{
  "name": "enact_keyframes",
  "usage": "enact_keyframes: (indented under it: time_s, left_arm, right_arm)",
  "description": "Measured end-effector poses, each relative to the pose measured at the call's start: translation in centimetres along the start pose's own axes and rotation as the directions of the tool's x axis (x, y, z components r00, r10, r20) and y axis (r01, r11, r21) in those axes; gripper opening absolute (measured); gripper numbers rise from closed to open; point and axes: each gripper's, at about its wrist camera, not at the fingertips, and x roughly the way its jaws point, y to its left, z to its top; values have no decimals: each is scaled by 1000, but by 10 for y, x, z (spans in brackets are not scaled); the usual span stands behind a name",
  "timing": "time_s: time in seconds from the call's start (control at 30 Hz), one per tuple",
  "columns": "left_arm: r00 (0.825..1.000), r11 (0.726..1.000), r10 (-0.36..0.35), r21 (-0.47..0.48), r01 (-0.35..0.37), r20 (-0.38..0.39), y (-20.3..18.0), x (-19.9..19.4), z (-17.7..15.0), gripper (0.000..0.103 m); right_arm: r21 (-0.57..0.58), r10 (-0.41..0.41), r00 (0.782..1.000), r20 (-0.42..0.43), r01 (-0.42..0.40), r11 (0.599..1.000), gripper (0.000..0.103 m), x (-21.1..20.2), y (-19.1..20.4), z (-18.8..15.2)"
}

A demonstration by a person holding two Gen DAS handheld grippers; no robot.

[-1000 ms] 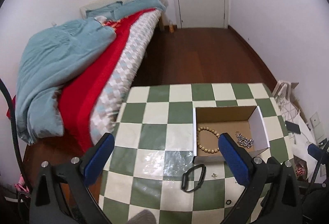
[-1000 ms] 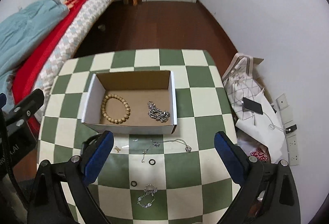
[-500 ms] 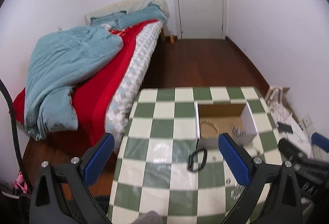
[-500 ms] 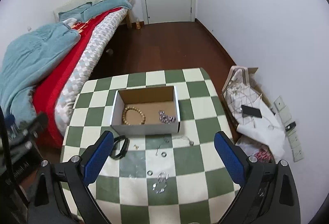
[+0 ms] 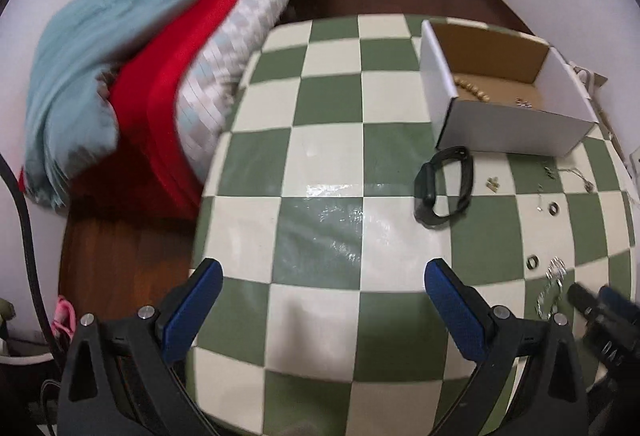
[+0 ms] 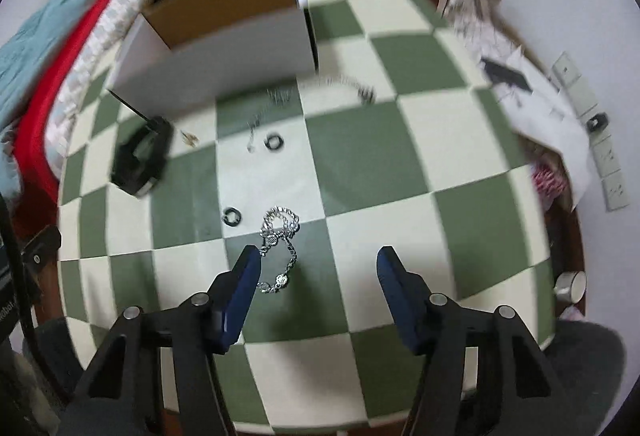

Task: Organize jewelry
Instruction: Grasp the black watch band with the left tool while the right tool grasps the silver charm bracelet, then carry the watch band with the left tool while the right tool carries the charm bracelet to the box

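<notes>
Hanging above the checkered table [image 6: 360, 156], the right gripper [image 6: 318, 260] has just been narrowing its jaws, still apart and gripping nothing, over the silver chain bracelet [image 6: 280, 236] well short of the cardboard box [image 6: 224, 48], while the left gripper [image 5: 324, 278] stands wide apart, empty, nearer the black band [image 5: 444, 186] beside that box.

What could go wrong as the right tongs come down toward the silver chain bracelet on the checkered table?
The right tongs, whose jaws have just been closing with nothing pressed between them, sit off-centre: the silver chain bracelet lies by the left finger, so the jaws may close beside it or snag only one loop. A partial grip could drag it into the small black ring. Motion blur suggests a fast descent, so the tips might strike the table.
</notes>
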Motion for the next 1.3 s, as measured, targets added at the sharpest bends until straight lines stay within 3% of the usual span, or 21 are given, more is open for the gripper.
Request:
enact_keyframes:
  time_s: [0.07, 0.2, 0.3, 0.4, 0.47, 0.5, 0.53, 0.57, 0.73, 0.9, 1.13, 1.3]
  left_arm:
    - [999, 999, -33, -24, 33, -16, 0, 10, 8, 103]
    - [992, 991, -119, -60, 116, -44, -8, 28, 33, 102]
    - [988, 991, -136, -20, 135, -68, -23, 42, 49, 97]
    - [986, 989, -116, 73, 125, -116, -44, 62, 56, 71]
    - [985, 987, -98, 115, 115, -142, -51, 72, 55, 36]
    - [985, 984, -116, 123, 131, -126, -52, 72, 53, 29]
    - [989, 985, -93, 136, 109, -117, -52, 70, 51, 14]
    - [989, 984, -88, 145, 105, -120, -53, 71, 49, 10]
    - [993, 982, -72, 168, 87, -95, -53, 59, 24, 10]
    - [990, 979, -91, 173, 109, -109, -54, 41, -14, 10]
    - [988, 978, -128, 156, 141, -89, -65, 16, -40, 9]
    - [987, 975, -143, 162, 153, -68, -68, 3, -37, 9]
  right_arm:
    - [-6, 1, 1000, -8, -1, 1000, 60, 12, 4, 0]
    - [-70, -44, 999, -14, 43, 997, 38, 25, 18, -2]
    - [-109, -86, 996, 19, 88, 990, 2, 19, 24, -4]
    - [-93, -58, 998, 26, 60, 994, 1, 13, 16, -3]
    - [-72, -46, 999, 29, 48, 996, 1, 9, 9, -2]
    - [-55, -33, 999, 27, 34, 998, 1, 7, 4, -2]
    - [-29, -12, 1000, 27, 13, 999, 1, 4, -2, -2]
    - [-5, 7, 1000, 26, -7, 1000, 1, 2, -9, -2]
    - [79, 96, 994, 49, -100, 992, 0, -20, -28, -2]
    - [79, 145, 984, 103, -153, 985, 0, -44, -33, -7]
    - [-5, 103, 987, 125, -104, 995, 0, -50, 0, -4]
    - [-32, 89, 989, 116, -86, 996, 0, -42, 3, -2]
